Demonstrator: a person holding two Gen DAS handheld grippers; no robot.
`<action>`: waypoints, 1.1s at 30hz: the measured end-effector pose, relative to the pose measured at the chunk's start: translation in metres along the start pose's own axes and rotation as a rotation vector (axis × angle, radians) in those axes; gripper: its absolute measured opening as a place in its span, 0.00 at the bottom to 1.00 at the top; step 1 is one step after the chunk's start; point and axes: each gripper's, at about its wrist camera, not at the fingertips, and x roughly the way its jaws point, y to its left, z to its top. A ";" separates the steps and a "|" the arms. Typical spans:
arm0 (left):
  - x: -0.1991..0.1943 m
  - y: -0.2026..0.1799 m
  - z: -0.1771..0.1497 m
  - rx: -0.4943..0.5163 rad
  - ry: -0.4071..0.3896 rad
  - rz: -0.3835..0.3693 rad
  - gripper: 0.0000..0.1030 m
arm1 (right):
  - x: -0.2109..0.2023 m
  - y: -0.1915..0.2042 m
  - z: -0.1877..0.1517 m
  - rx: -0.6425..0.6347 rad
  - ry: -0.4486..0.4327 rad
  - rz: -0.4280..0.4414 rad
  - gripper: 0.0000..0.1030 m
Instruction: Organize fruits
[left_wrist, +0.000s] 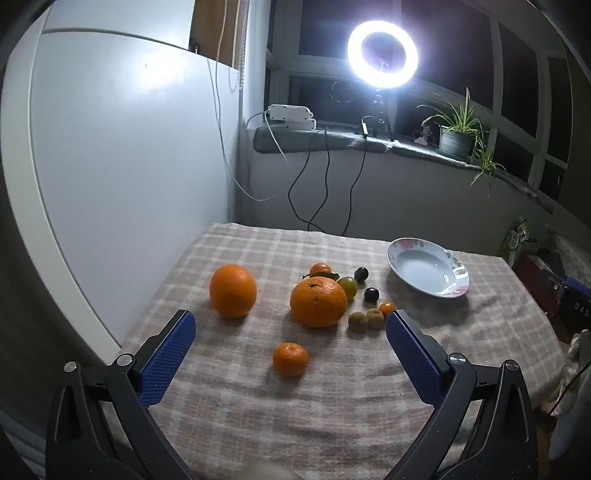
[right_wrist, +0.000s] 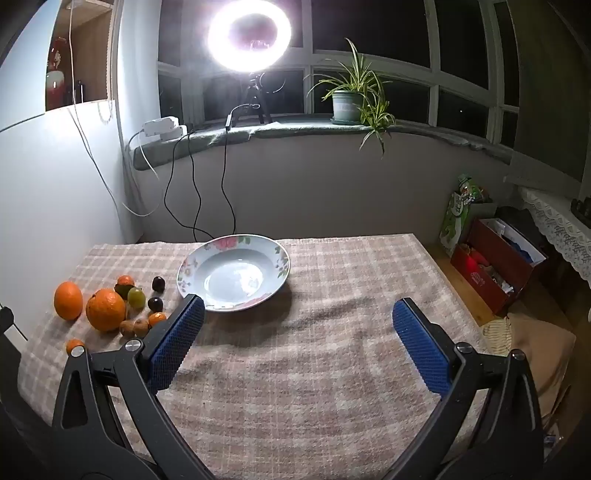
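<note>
— Jaws, both tools?
— Left gripper (left_wrist: 290, 334): jaws spread wide, nothing held, hanging above the checked cloth (left_wrist: 332, 406) on the worktop. Right gripper (right_wrist: 298, 320): the same, wide apart and empty.

— Items nearest the left jaws?
— One small mandarin (left_wrist: 290, 359), near, lying between the blue pads but untouched. Beyond it, one large orange (left_wrist: 318, 302); a second orange (left_wrist: 233, 290) apart to the left.

— Small fruit?
— Two brown fruits (left_wrist: 366, 319), touching, just right of the large orange; one tiny mandarin (left_wrist: 387, 307); two dark round fruits (left_wrist: 371, 294); one green fruit (left_wrist: 348, 287); one leafy mandarin (left_wrist: 320, 269) at the far side.

— Dish?
— One flowered plate (right_wrist: 282, 264), empty, far right of the fruit, just beyond the right gripper's left pad.
</note>
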 end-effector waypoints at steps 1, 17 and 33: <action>0.000 0.000 0.000 0.000 0.001 -0.004 0.99 | 0.000 0.000 0.000 0.003 -0.004 0.004 1.00; -0.007 0.004 0.002 -0.011 -0.016 0.002 0.99 | -0.008 0.002 0.005 0.004 -0.022 0.010 1.00; -0.006 -0.002 0.003 -0.008 -0.018 -0.004 0.99 | -0.012 0.002 0.007 0.002 -0.030 0.000 1.00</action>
